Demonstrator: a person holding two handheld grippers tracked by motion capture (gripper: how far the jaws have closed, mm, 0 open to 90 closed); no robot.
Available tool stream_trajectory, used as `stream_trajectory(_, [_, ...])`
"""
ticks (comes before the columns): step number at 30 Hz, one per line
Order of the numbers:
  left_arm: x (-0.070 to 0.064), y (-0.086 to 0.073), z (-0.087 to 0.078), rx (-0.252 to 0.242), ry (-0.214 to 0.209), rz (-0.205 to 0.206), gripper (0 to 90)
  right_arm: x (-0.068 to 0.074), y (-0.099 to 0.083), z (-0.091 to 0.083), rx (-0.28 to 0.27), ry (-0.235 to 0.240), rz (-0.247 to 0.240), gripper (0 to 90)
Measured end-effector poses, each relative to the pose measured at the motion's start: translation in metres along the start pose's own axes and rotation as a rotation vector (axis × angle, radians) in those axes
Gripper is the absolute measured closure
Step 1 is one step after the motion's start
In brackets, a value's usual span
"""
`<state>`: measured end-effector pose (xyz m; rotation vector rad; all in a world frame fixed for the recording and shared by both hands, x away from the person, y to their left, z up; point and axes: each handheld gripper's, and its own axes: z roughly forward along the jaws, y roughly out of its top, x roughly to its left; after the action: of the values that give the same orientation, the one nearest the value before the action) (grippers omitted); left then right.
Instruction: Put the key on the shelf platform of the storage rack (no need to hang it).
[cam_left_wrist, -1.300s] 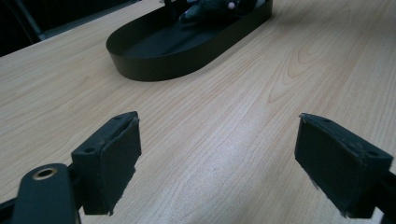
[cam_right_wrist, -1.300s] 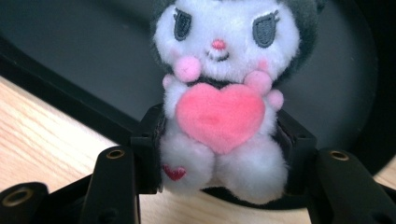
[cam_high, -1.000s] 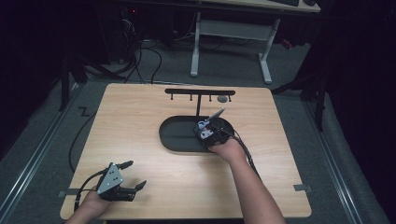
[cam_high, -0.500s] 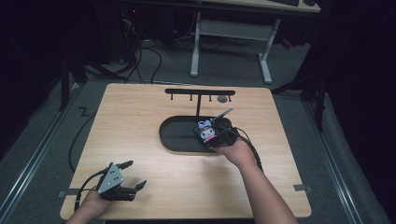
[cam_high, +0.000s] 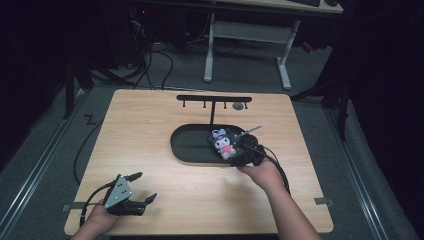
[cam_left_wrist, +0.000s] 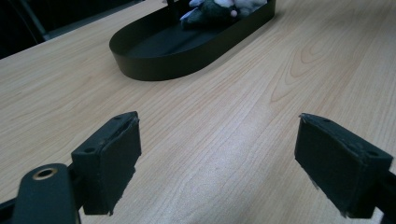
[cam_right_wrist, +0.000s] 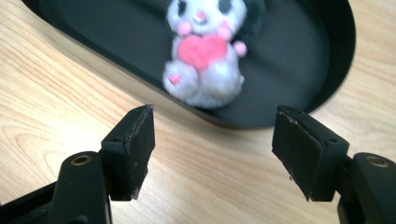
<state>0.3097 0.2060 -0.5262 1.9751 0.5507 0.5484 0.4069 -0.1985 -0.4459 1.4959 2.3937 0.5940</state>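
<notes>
High view: one wooden table (cam_high: 150, 150) carries one black oval tray (cam_high: 187, 147), one black hook rack (cam_high: 214, 100) standing at the tray's far edge, and two hand-held grippers. One plush toy (cam_high: 223, 143) lies inside the tray, at its right end; nothing else shows in the tray. The toy has a white face and body, dark ears, pink cheeks and a pink heart on its chest; a thin light stick (cam_high: 250, 130) extends from it past the tray rim.

Right gripper (cam_high: 246, 152) sits at the tray's right end, just beside the toy. Right gripper view: both jaws are spread apart with nothing between them, over bare table just outside the tray wall (cam_right_wrist: 336, 42), the plush toy (cam_right_wrist: 204, 56) lying beyond them.

Left gripper (cam_high: 135, 196) rests near the table's front left corner, well apart from the tray. Left gripper view: jaws released and wide, holding nothing, above bare wood, with the tray (cam_left_wrist: 154, 70) farther off.
</notes>
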Motion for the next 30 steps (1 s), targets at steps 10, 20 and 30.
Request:
stream_trajectory(10, [0.0,0.0,0.0,0.003,0.004,0.0,15.5,-0.009,-0.04,-0.012,-0.134,-0.05,-0.014,28.0])
stream_trajectory(20, [-0.001,0.0,0.0,0.001,0.008,0.002,15.5,-0.007,-0.095,-0.008,-0.349,-0.078,0.027,23.5])
stream_trajectory(30, [-0.001,0.001,0.002,0.013,0.001,0.009,15.5,0.006,-0.143,-0.003,-0.436,-0.109,0.052,17.3])
